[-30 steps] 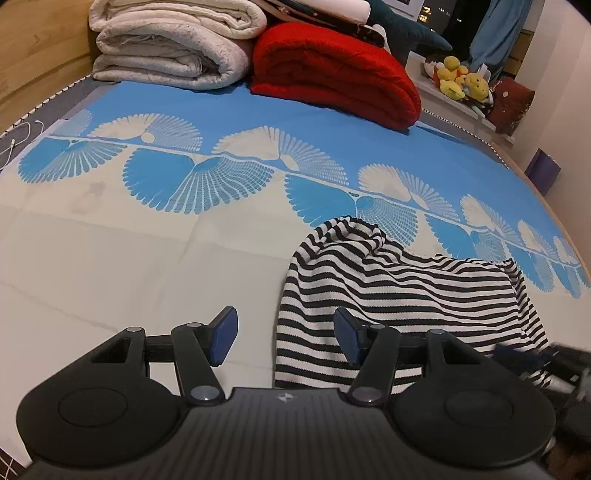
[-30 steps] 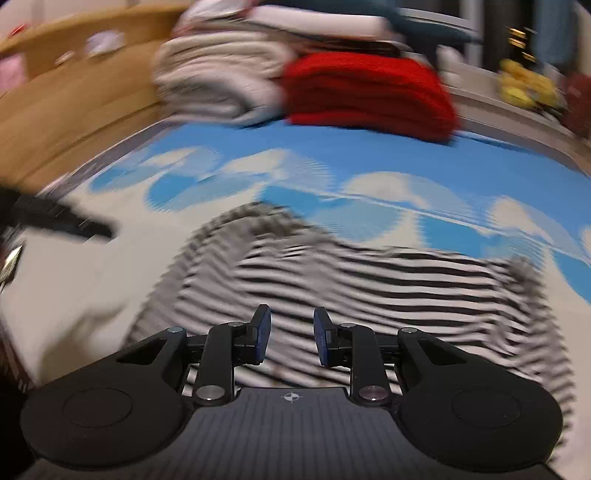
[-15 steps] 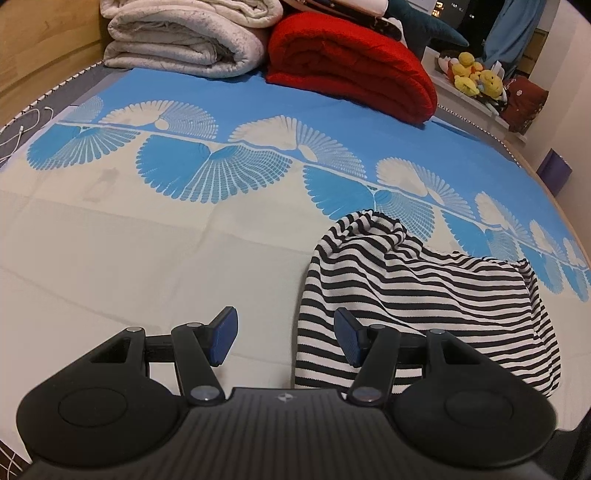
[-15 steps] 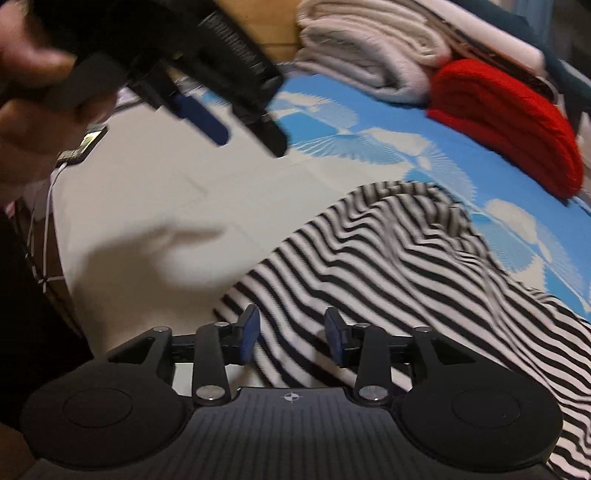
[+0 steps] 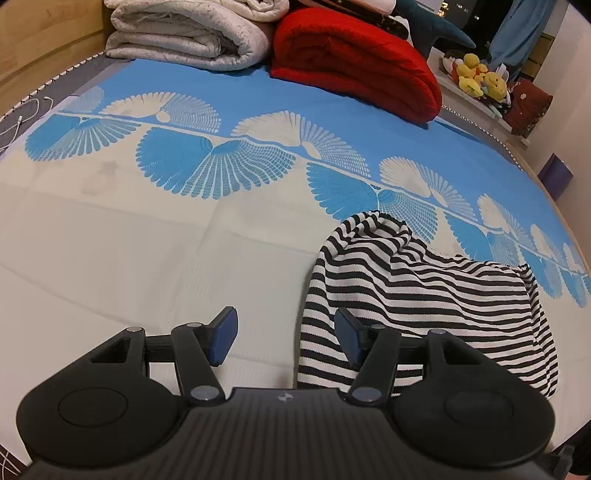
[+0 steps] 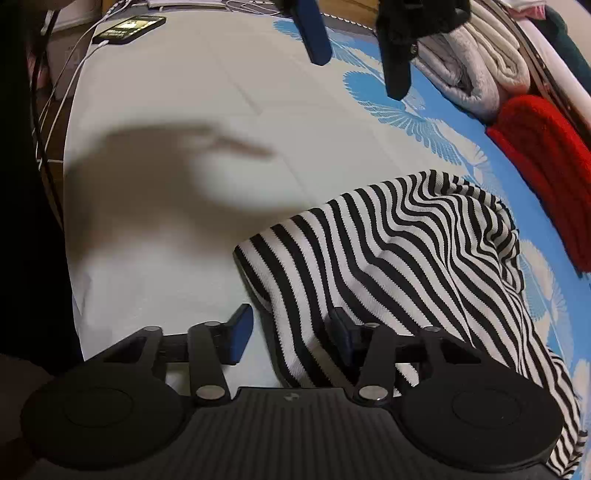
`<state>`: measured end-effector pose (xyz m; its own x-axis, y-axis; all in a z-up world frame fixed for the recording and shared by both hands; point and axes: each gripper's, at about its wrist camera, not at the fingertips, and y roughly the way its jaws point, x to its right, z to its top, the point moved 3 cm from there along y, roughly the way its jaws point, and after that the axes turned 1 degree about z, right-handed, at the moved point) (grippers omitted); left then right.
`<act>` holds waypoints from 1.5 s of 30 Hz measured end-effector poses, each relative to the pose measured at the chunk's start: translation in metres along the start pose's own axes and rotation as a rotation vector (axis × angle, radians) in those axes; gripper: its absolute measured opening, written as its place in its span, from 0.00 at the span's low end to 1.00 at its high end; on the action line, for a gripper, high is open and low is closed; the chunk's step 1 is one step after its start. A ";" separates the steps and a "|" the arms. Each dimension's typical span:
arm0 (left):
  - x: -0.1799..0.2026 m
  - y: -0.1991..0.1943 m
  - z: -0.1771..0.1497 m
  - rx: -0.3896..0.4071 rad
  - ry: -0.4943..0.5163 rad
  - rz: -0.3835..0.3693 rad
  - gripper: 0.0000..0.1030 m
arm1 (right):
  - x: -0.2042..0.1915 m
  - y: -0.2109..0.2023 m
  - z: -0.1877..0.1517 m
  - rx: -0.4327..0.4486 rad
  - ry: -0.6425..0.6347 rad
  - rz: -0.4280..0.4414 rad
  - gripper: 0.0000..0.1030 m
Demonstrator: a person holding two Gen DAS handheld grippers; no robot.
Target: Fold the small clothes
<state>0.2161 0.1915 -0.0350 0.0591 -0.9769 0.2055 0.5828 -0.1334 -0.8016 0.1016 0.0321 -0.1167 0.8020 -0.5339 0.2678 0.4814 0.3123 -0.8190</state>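
Note:
A black-and-white striped garment lies rumpled on the bed, right of centre in the left wrist view. It fills the right half of the right wrist view. My left gripper is open and empty, above the bed at the garment's left edge. My right gripper is open and empty, with the garment's near corner between its jaws. The left gripper's fingers show at the top of the right wrist view.
The bed cover is cream with blue fan prints. A folded white quilt and a red blanket lie at the far end. Plush toys sit on a shelf. A phone with cables lies near the bed's edge.
The right gripper opened wider and swung left over the garment's near corner. The left gripper drew back and left, so the garment sits further right in its view.

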 end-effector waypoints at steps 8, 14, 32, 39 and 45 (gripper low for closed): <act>-0.009 0.024 0.000 -0.140 -0.186 -0.168 0.76 | 0.037 -0.021 0.003 0.092 0.237 0.053 0.05; 0.010 0.071 0.005 -0.322 -0.313 -0.373 0.83 | 0.065 -0.070 -0.001 0.222 0.373 0.060 0.05; 0.062 0.142 0.015 -0.411 -0.178 -0.370 0.13 | 0.077 -0.090 -0.012 0.244 0.441 0.129 0.05; 0.037 0.087 0.036 -0.267 -0.202 -0.350 0.12 | 0.077 -0.100 0.015 0.331 0.487 0.173 0.05; 0.049 0.067 0.038 -0.268 -0.135 -0.286 0.12 | 0.081 -0.117 0.011 0.375 0.550 0.212 0.04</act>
<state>0.2883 0.1414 -0.0573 0.0415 -0.8659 0.4985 0.3608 -0.4523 -0.8157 0.1145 -0.0395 0.0062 0.6446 -0.7207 -0.2551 0.5033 0.6512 -0.5680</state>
